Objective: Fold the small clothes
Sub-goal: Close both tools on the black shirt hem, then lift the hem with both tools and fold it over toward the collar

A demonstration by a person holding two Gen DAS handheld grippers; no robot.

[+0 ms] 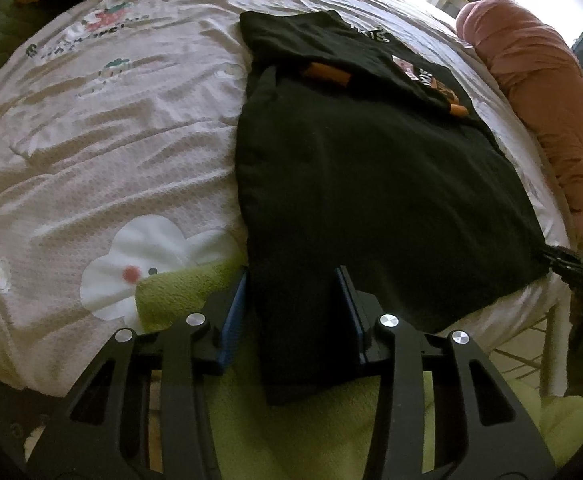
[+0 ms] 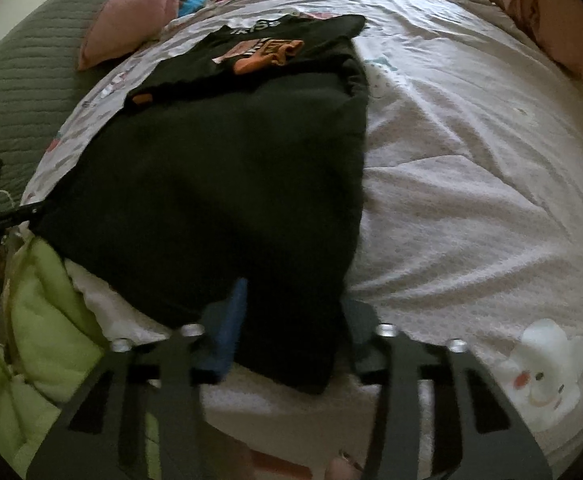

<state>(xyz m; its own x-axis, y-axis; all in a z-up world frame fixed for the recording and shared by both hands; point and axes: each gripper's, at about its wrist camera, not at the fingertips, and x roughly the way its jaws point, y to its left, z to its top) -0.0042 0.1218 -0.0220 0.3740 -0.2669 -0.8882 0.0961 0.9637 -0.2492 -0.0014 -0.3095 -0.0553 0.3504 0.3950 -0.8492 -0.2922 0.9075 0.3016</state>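
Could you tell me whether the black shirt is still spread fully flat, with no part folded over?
No, the black shirt has its printed upper part folded over onto its body.

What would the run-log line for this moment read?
left gripper: shut on black shirt hem corner | right gripper: shut on opposite hem corner | shirt: flat on bed sheet

Black slotted gripper (image 1: 295, 312) linkages, silver round screws, blue-padded jaws on both hands

Loads of open sheet (image 1: 103, 152) on one side of the shirt (image 1: 371, 168), nothing to dodge there. The other side's tight: shirt runs near the bed edge, with a pink bolster (image 1: 531, 92) alongside and a green blanket (image 2: 47, 320) bunched at the near corner.
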